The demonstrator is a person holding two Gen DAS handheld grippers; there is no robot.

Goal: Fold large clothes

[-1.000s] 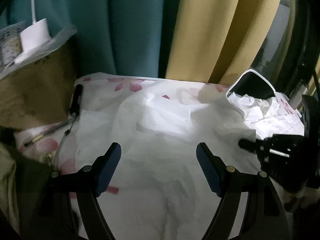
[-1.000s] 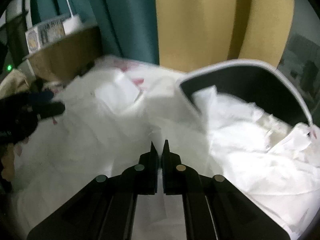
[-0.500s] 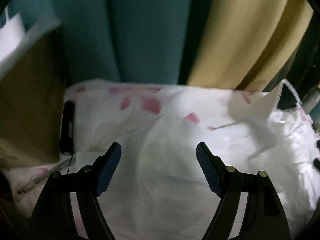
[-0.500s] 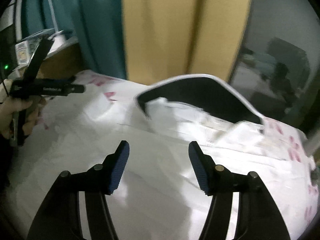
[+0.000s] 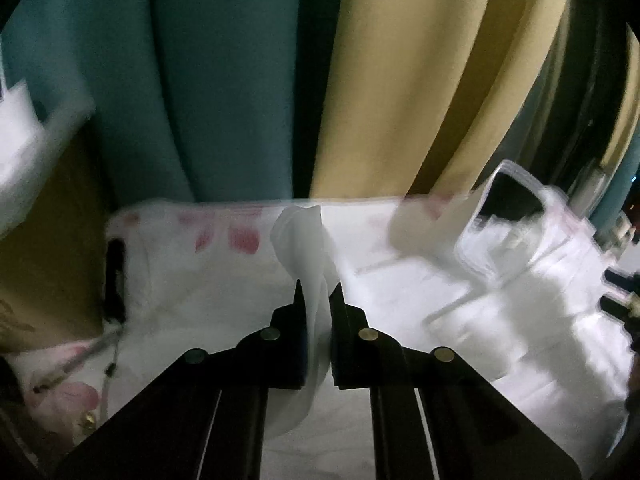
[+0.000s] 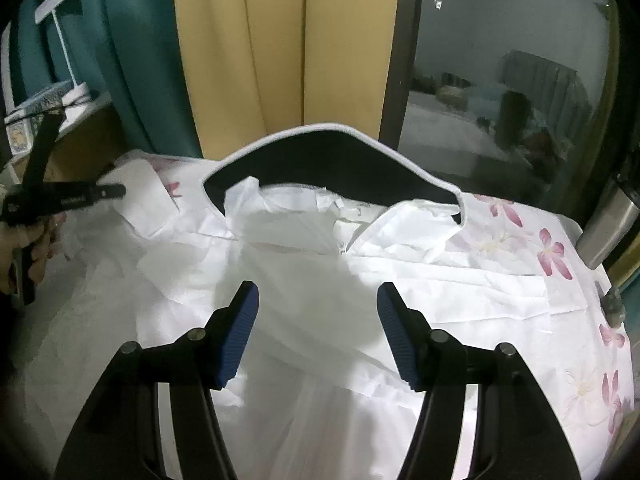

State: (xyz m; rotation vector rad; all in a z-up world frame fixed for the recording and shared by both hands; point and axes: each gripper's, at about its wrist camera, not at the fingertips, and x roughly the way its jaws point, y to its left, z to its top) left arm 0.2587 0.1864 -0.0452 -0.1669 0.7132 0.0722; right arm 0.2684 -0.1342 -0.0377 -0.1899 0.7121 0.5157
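Left wrist view: the left gripper (image 5: 316, 300), jaws closing, pinches a raised fold of the thin white garment (image 5: 308, 240) at frame centre. The garment lies spread over the white bedsheet printed with pink flowers (image 6: 552, 256), before teal and yellow curtains (image 5: 240, 80). Right wrist view: the right gripper (image 6: 318, 308) hovers above the cloth, jaws parted and empty; a black white-trimmed bag (image 6: 332, 160) sits at centre.

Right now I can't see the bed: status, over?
Left claw closing on a pinch of white garment. Right claw open, empty, above the garment. Black-lined hood lies at the garment's far end; nothing blocking.
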